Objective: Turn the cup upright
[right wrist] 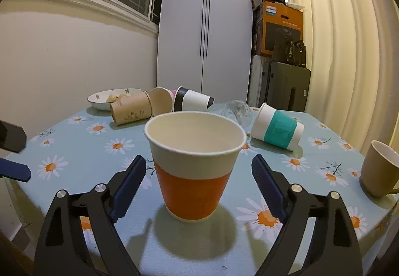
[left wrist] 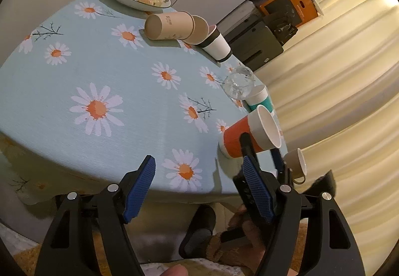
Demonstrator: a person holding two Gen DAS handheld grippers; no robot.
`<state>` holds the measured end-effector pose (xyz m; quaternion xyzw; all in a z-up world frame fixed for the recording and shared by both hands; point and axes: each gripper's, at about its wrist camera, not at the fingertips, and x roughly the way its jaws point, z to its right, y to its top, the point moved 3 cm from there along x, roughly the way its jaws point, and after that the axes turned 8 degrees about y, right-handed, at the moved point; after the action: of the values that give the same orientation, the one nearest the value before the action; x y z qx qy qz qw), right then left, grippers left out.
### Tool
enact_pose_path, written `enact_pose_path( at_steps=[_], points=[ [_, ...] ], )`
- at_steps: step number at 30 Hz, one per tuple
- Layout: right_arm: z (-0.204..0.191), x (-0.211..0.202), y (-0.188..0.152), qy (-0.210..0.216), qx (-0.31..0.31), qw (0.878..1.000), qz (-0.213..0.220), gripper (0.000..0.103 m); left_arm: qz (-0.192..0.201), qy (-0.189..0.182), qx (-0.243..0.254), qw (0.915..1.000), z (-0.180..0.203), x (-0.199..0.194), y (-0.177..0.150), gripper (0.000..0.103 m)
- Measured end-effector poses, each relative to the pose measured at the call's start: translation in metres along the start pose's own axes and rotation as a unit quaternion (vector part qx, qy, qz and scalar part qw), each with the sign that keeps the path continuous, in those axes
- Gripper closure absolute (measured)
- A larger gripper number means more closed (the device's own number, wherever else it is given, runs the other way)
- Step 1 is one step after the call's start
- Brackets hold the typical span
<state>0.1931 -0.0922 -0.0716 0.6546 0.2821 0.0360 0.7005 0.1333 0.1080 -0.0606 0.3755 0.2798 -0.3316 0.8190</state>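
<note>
An orange-and-white paper cup (right wrist: 194,166) stands upright on the daisy tablecloth (right wrist: 82,148), mouth up. My right gripper (right wrist: 198,171) is open, its blue pads on either side of the cup and clear of it. The cup also shows in the left wrist view (left wrist: 249,133), with the right gripper's fingers (left wrist: 248,148) around it. My left gripper (left wrist: 199,176) is open and empty over the table's near edge, left of the cup.
Lying on their sides farther back: a teal-banded cup (right wrist: 276,130), a black-and-white cup (right wrist: 193,99), two brown cups (right wrist: 132,111) and a clear glass (right wrist: 237,108). A bowl of food (right wrist: 104,98) sits at the back left. A beige mug (right wrist: 379,168) stands at right.
</note>
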Motion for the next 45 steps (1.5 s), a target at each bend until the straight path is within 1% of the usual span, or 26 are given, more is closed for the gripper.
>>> enact_pose_path(
  at_steps=[2, 3, 9, 10, 12, 17, 22, 25, 27, 31, 33, 34, 36, 39, 43, 45],
  points=[
    [-0.001, -0.004, 0.002, 0.001, -0.002, 1.0, 0.001, 0.007, 0.002, 0.003, 0.001, 1.0, 0.0, -0.001, 0.0, 0.03],
    [-0.001, -0.007, 0.003, 0.002, -0.004, 1.0, 0.001, 0.006, 0.002, 0.004, 0.002, 1.0, 0.0, -0.001, 0.0, 0.025],
    [0.005, -0.029, 0.013, 0.007, 0.002, 1.0, 0.0, 0.005, 0.017, 0.016, 0.012, 0.9996, 0.002, -0.005, -0.001, 0.024],
    [0.006, -0.034, 0.015, 0.008, 0.003, 1.0, -0.001, 0.005, 0.021, 0.018, 0.013, 0.9995, 0.002, -0.006, -0.002, 0.017],
    [0.008, -0.046, 0.018, 0.007, 0.004, 1.0, 0.002, 0.005, 0.033, 0.02, 0.012, 0.9992, 0.002, -0.01, -0.003, 0.007],
    [0.015, -0.078, 0.029, 0.006, 0.015, 1.0, 0.011, 0.005, 0.044, 0.026, 0.025, 0.9984, 0.005, -0.015, -0.005, 0.007],
    [0.018, -0.114, 0.04, 0.011, 0.014, 0.999, 0.03, 0.005, 0.072, 0.031, 0.039, 0.9961, 0.01, -0.025, -0.011, 0.007],
    [0.021, -0.132, 0.045, 0.02, 0.015, 0.999, 0.031, 0.005, 0.09, 0.035, 0.052, 0.994, 0.014, -0.032, -0.017, 0.007],
    [0.023, -0.145, 0.047, 0.028, 0.016, 0.999, 0.028, 0.005, 0.108, 0.042, 0.068, 0.991, 0.02, -0.041, -0.024, 0.007],
    [0.028, -0.165, 0.053, 0.049, 0.004, 0.999, 0.016, 0.005, 0.144, 0.057, 0.104, 0.9824, 0.033, -0.058, -0.039, 0.007],
    [0.032, -0.175, 0.055, 0.061, 0.001, 0.998, 0.012, 0.005, 0.16, 0.07, 0.135, 0.9752, 0.043, -0.065, -0.048, 0.007],
    [0.034, -0.179, 0.056, 0.069, -0.002, 0.998, 0.006, 0.005, 0.171, 0.076, 0.155, 0.9702, 0.05, -0.069, -0.054, 0.007],
    [0.039, -0.187, 0.056, 0.077, -0.008, 0.997, 0.0, 0.005, 0.184, 0.085, 0.178, 0.963, 0.058, -0.076, -0.062, 0.007],
    [0.05, -0.198, 0.055, 0.08, -0.01, 0.997, -0.005, 0.005, 0.212, 0.126, 0.192, 0.95, 0.066, -0.088, -0.074, 0.007],
    [0.062, -0.205, 0.047, 0.097, 0.0, 0.995, -0.029, 0.005, 0.224, 0.129, 0.213, 0.9421, 0.076, -0.098, -0.09, 0.007],
    [0.066, -0.206, 0.044, 0.098, -0.002, 0.995, -0.036, 0.005, 0.223, 0.128, 0.225, 0.9398, 0.081, -0.1, -0.097, 0.007]
  ],
)
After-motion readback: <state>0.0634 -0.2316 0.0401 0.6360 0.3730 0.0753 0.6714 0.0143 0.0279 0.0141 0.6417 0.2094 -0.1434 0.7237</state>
